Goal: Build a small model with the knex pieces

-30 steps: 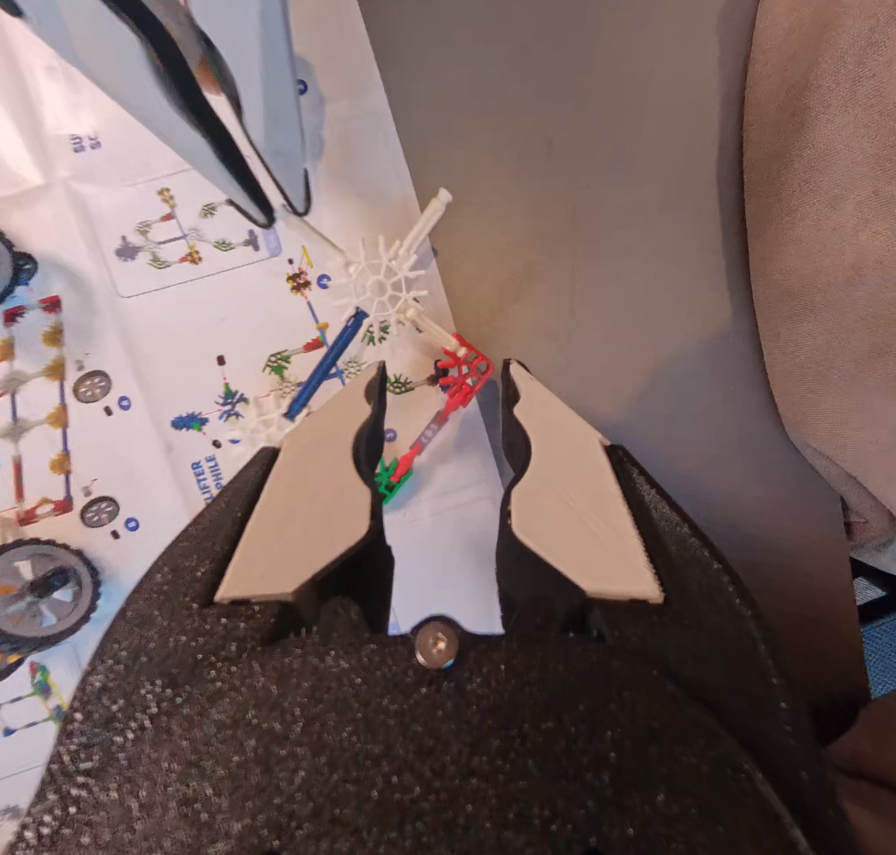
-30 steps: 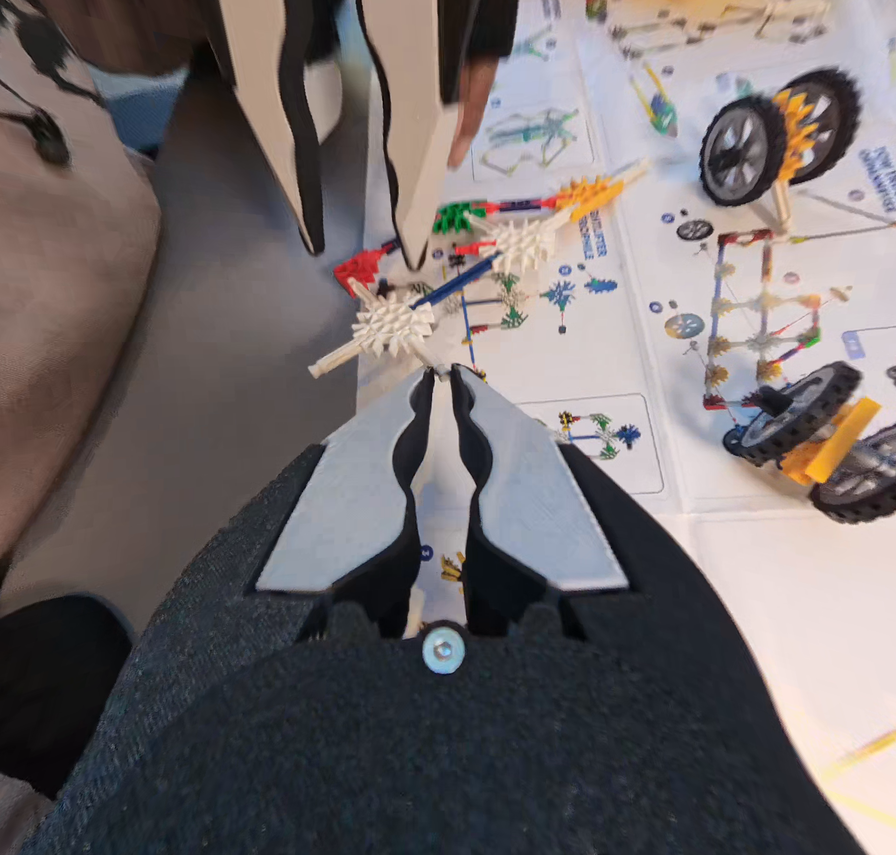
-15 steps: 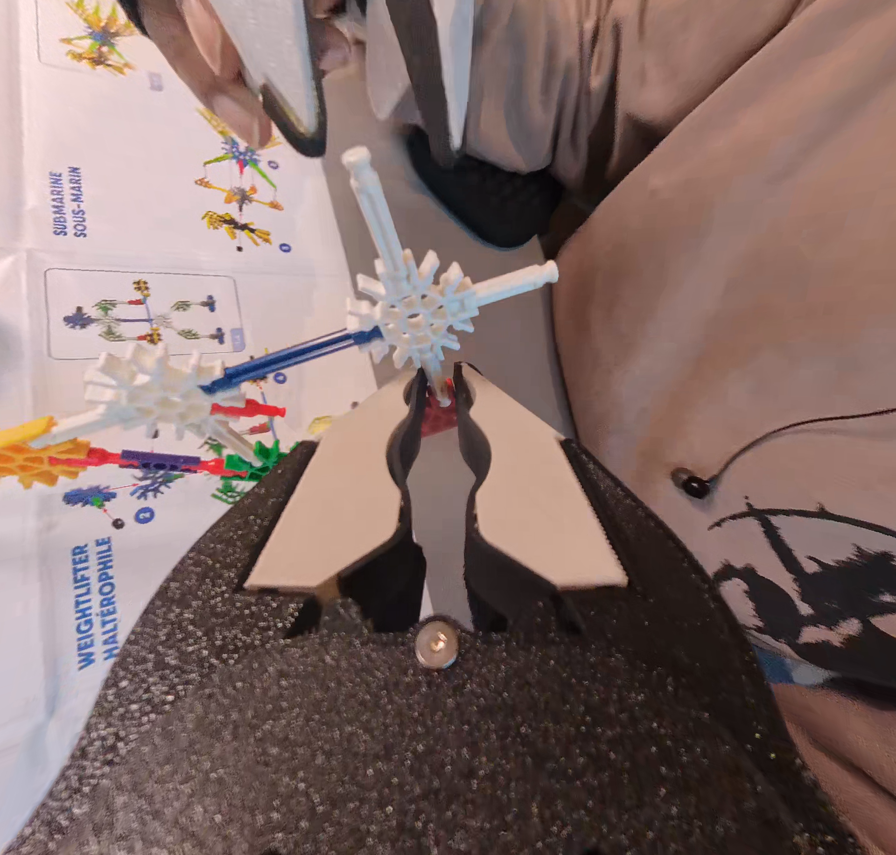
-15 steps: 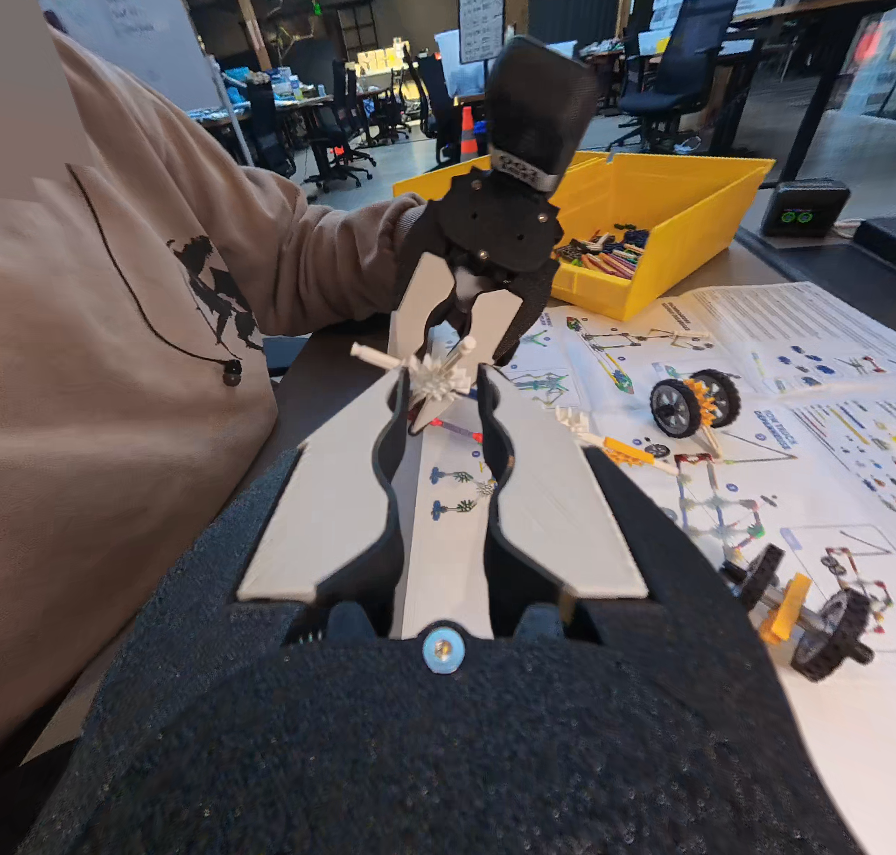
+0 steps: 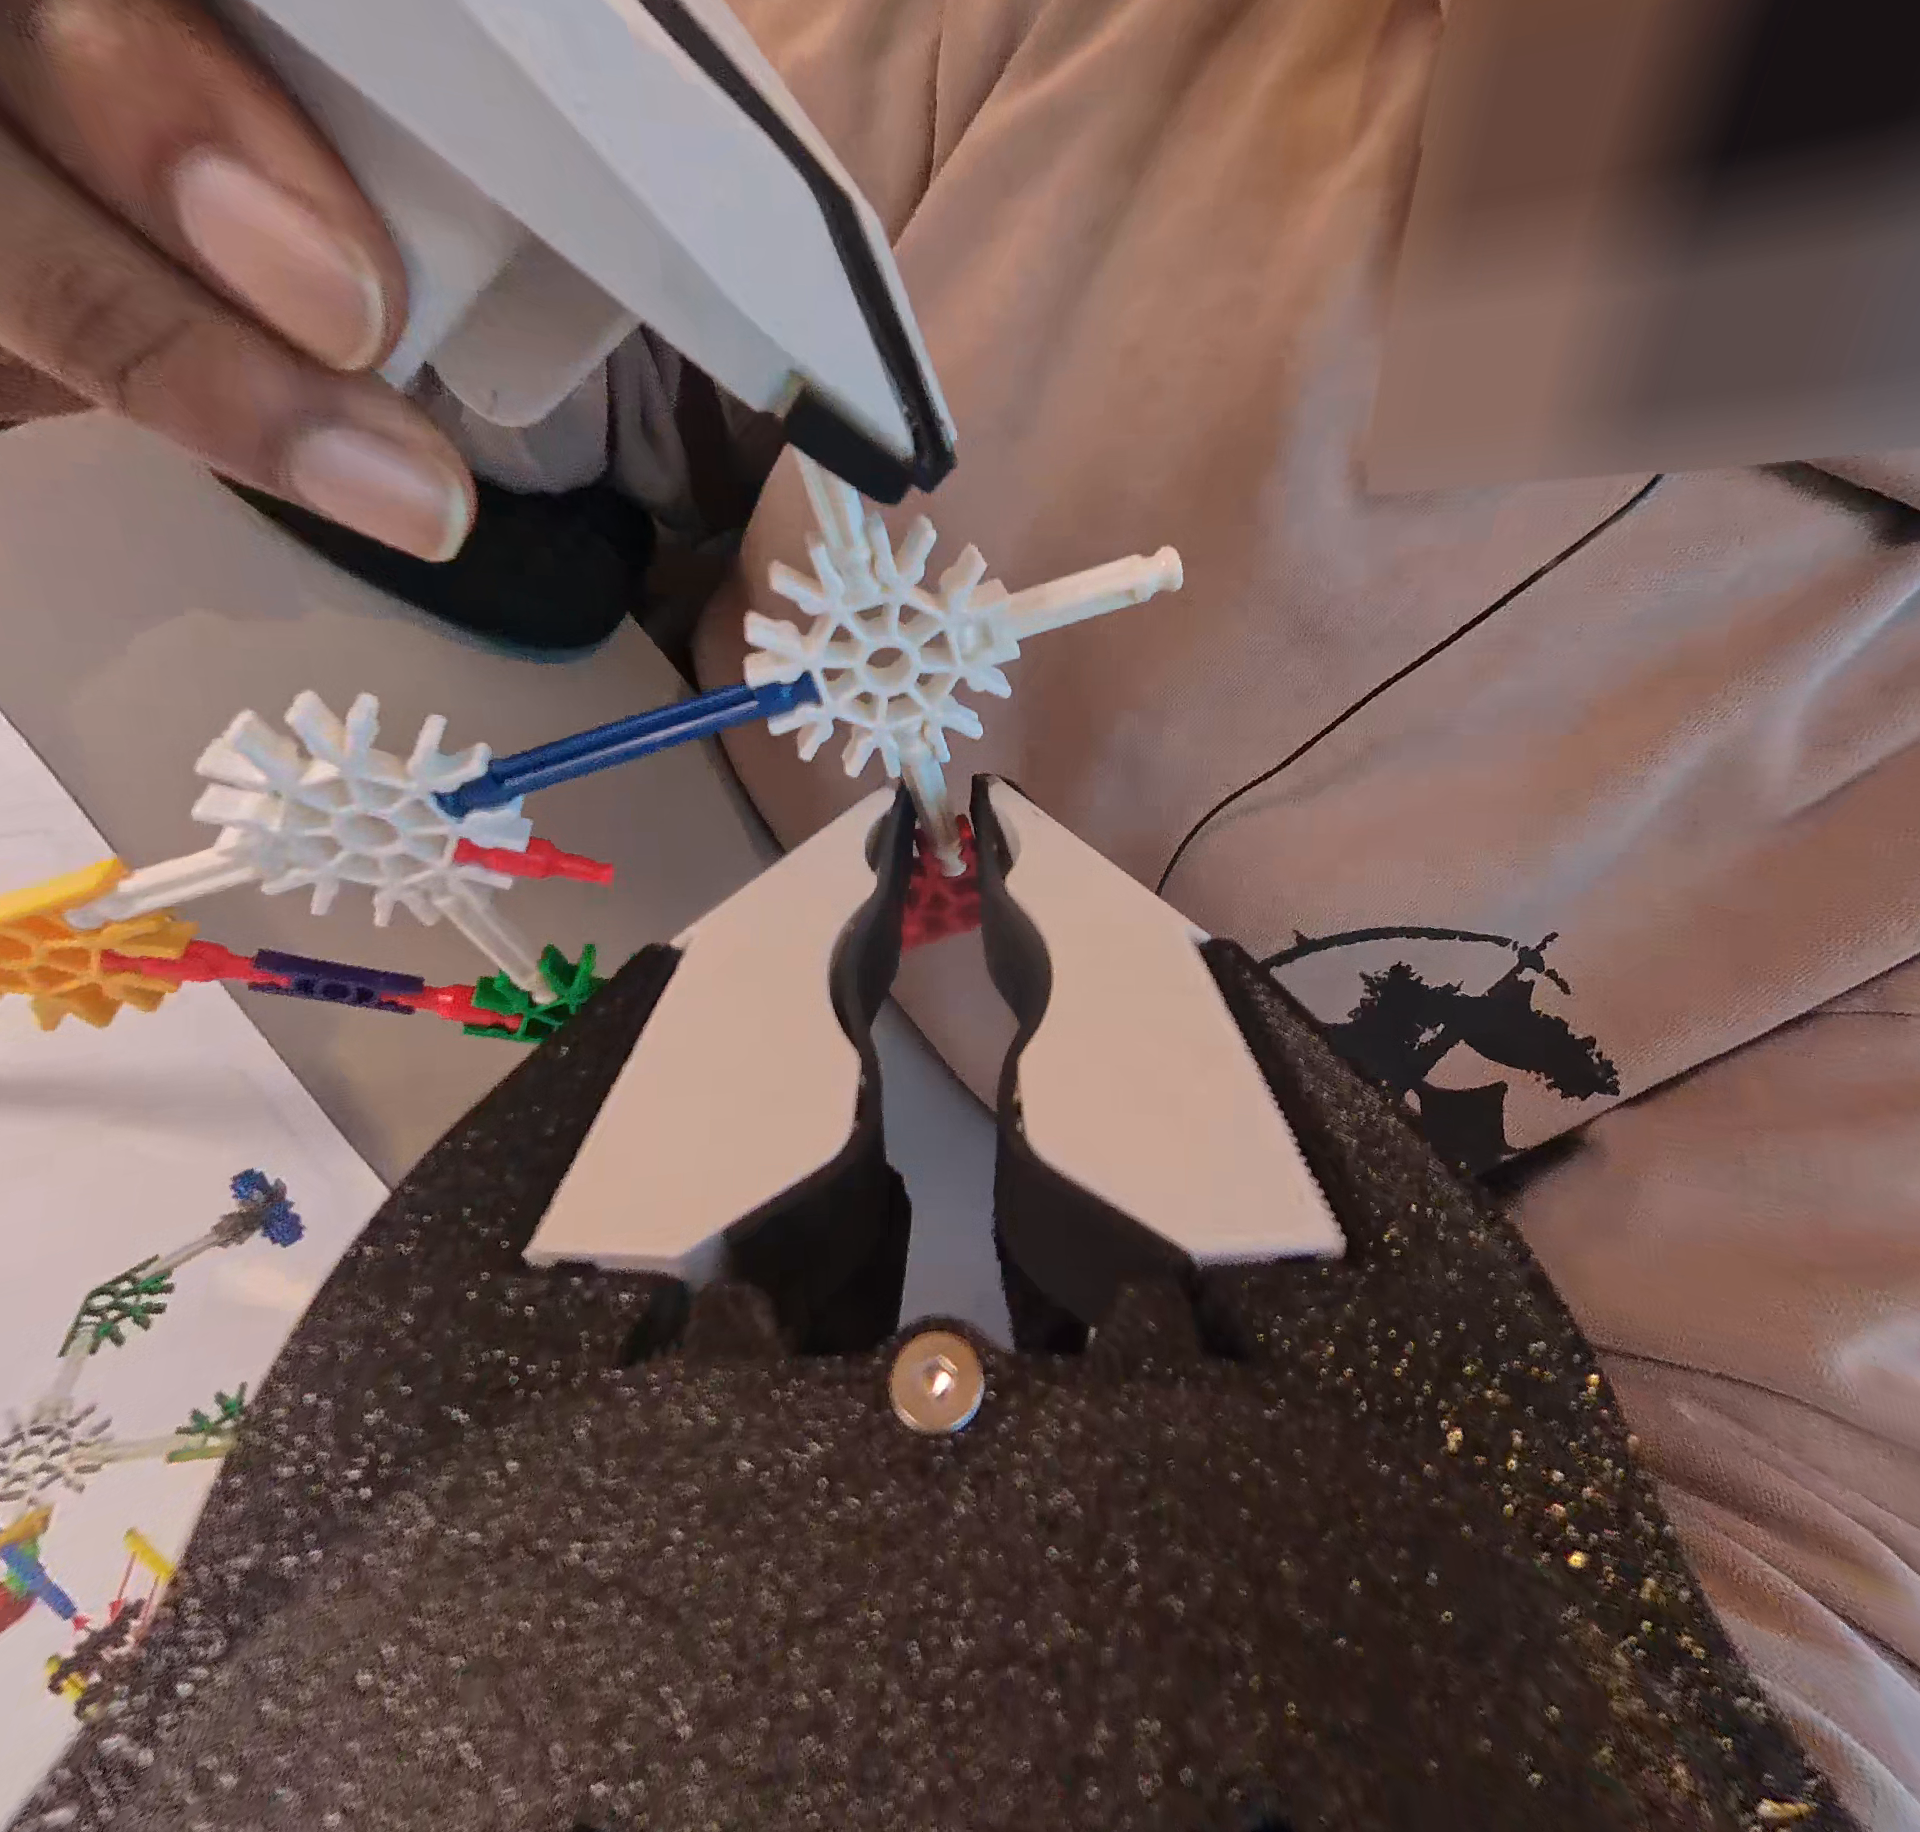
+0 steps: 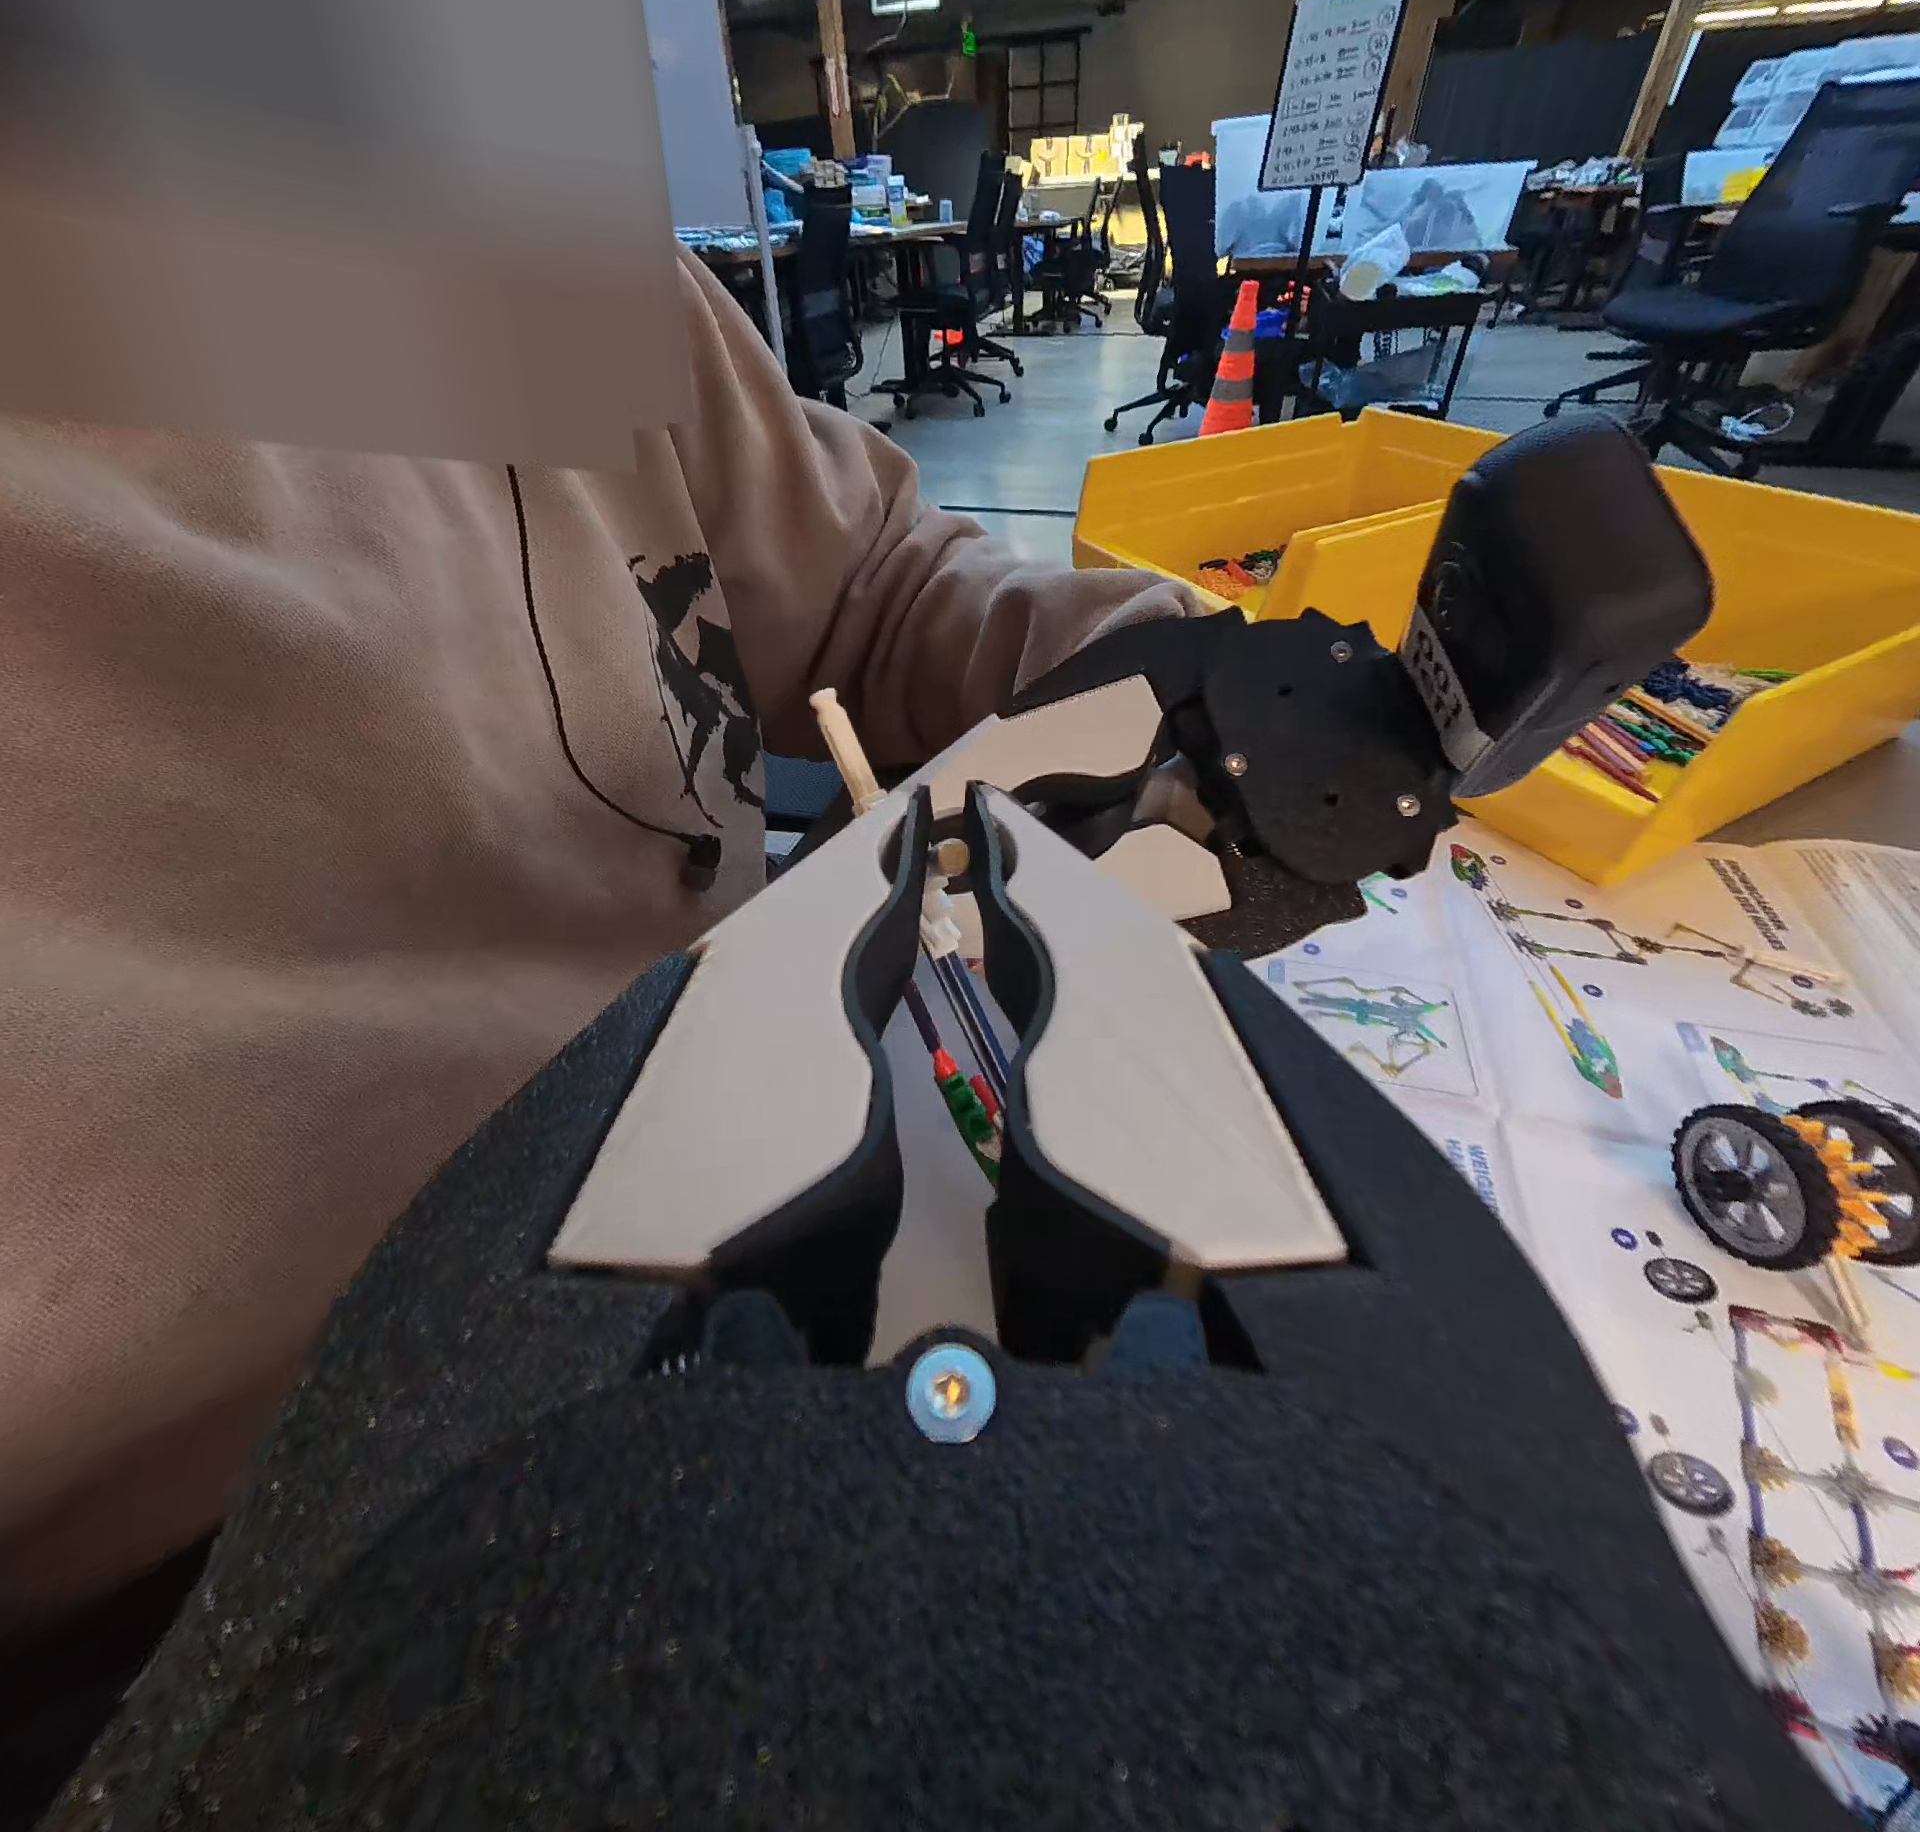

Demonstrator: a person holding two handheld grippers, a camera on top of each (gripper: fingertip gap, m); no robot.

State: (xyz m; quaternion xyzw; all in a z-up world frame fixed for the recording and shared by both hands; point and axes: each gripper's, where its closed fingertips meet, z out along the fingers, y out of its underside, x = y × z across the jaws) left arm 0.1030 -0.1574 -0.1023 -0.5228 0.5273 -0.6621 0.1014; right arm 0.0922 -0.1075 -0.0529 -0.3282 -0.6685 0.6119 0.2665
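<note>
so the left gripper (image 5: 940, 816) has its jaws pinched down narrow on a red connector (image 5: 938, 899) with a short white rod (image 5: 928, 795) plugged into it, holding the whole rod-and-connector toy build up off the table. that rod runs straight up from the fingertips into a white snowflake connector (image 5: 881, 658). from that hub a blue rod (image 5: 623, 743) points left and slightly down to a second white snowflake connector (image 5: 348, 818), and a white rod (image 5: 1091, 587) sticks out to the right toward the person's tan hoodie (image 5: 1455, 639). a red and purple rod line (image 5: 312, 977) trails off left to a yellow connector (image 5: 73, 951) at the frame edge.

the right gripper (image 6: 948, 826) comes in from above, jaws nearly closed around the tip of the hub's top rod (image 6: 948, 860), with another white rod (image 6: 847, 743) poking up beside its left finger.

pretty tight in there, hoodie right behind. more open room over the instruction sheet (image 6: 1558, 1107), with a wheel assembly (image 6: 1797, 1190) and a yellow bin (image 6: 1766, 702) further off.
</note>
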